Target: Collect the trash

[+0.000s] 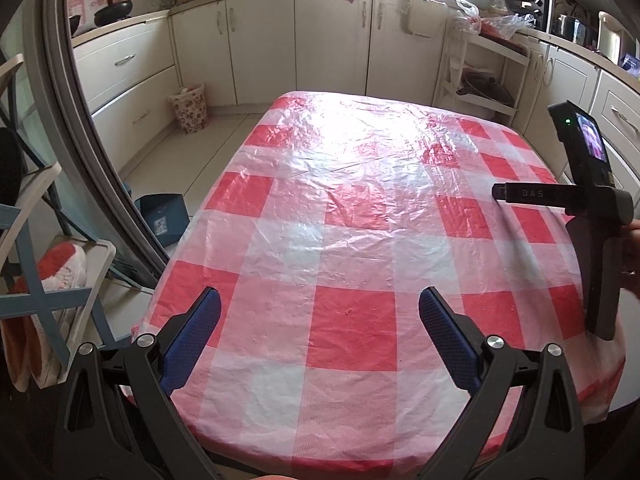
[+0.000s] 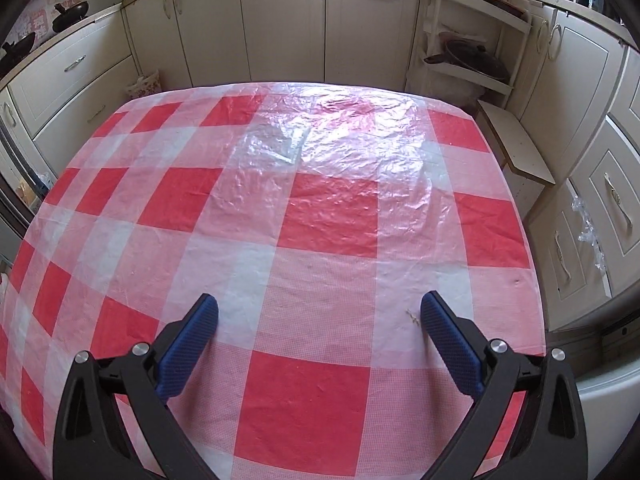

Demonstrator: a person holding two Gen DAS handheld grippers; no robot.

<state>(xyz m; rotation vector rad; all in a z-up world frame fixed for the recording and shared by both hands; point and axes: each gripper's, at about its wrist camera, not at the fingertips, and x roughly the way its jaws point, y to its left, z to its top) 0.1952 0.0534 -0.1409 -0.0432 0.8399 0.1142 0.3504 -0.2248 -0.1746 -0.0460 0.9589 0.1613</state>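
Kitchen; checkered tablecloth [image 1: 352,240] wrinkled; cabinets [image 2: 280,20] behind; floral bin [image 1: 189,108] on floor.

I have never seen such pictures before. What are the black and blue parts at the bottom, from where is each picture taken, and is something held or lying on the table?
No robot is here: a person holds a handheld gripper in each hand. Each gripper carries a wide-angle camera that looks forward along its two fingers, so the black arms with blue pads at the bottom are the gripper itself. One picture comes from the left gripper, the other from the right gripper. Both stand open and hold nothing. In the left view the right gripper also shows from the side, with its small lit screen.

Below them is a table under a red-and-white checked plastic tablecloth. Only a tiny crumb-like scrap lies on it, near the right gripper. A flowered wastebasket stands on the kitchen floor.
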